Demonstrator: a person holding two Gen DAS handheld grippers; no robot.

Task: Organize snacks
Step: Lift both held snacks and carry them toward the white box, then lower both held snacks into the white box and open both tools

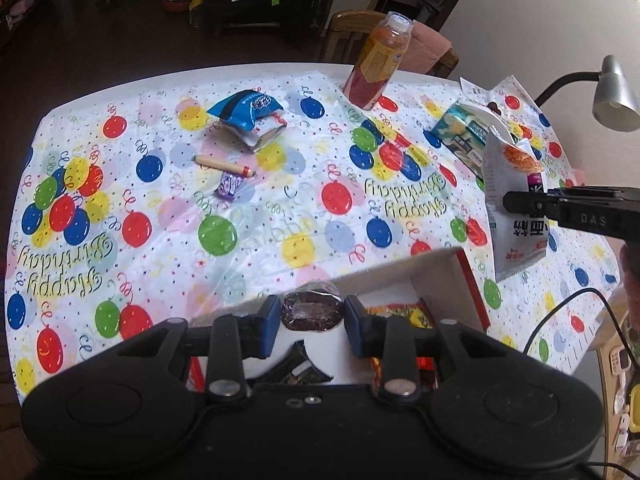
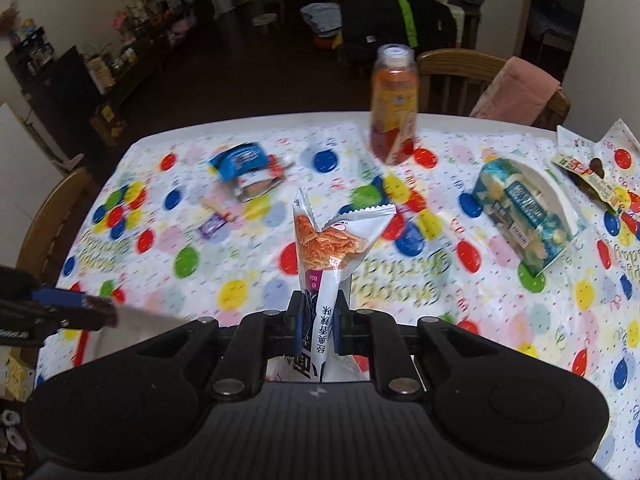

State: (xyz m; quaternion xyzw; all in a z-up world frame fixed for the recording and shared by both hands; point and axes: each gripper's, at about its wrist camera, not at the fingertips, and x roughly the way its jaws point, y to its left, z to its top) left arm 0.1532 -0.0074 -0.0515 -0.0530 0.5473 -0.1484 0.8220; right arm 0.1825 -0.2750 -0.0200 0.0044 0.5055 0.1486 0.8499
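Both hands are loaded, and the landmark is the white cardboard box with a red outer side (image 1: 436,276), open-topped at the near edge of the worktop covered by a balloon-print birthday cloth (image 1: 280,208).

The left gripper (image 1: 312,316) has its jaws part-way closed on a round dark-brown cake in clear wrap (image 1: 312,310), held directly above the box. The right gripper (image 2: 316,316) has its jaws narrow, pinching a tall white snack sachet printed with orange shreds (image 2: 324,248), which hangs in the air just right of the box.

To do this well, I judge the cake should be lowered until near the box floor before release, onto the bare white patch, while the sachet waits clear of the rim.

Inside the box lie a red-and-yellow printed packet (image 1: 404,314) against its right wall and a dark wrapper (image 1: 298,364), partly hidden beneath the gripper.
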